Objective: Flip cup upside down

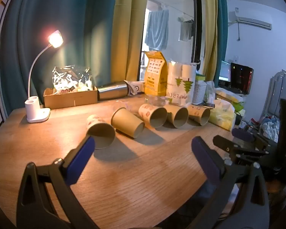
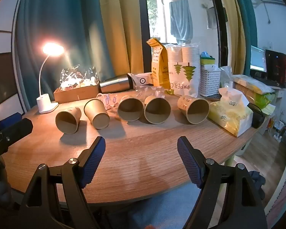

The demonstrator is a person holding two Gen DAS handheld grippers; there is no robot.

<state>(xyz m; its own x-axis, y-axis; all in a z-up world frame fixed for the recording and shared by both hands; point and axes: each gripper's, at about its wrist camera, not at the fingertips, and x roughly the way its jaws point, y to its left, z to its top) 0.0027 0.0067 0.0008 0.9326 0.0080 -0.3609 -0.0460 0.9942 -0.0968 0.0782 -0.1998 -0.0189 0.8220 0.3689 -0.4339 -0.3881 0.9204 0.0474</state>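
From the left wrist camera, the left tool [image 1: 143,145] hangs over the round wooden counter [image 1: 133,171] with its blue-padded fingers spread wide apart and nothing between them. Five brown paper cups lie on their sides in a row across the counter, open mouths turned toward the camera. The leftmost printed paper cup [image 1: 100,131] lies just beyond the left finger tip, apart from it as far as can be told. Next to it lies a plain brown paper cup [image 1: 127,123]. A lit white gooseneck desk lamp [image 1: 39,108] stands at the far left, beside a shallow cardboard box [image 1: 70,97]. The right tool [image 1: 238,143] shows at the right edge; whether its fingers are apart or together cannot be told here.

From the right wrist camera, the right tool [image 2: 141,147] hovers above the counter's near edge, fingers wide apart and empty. The five cups lie well beyond it; the rightmost printed paper cup [image 2: 193,109] lies near a yellow tissue pack [image 2: 230,114]. A white bag printed PAPER CUP [image 2: 183,76] stands behind the row.
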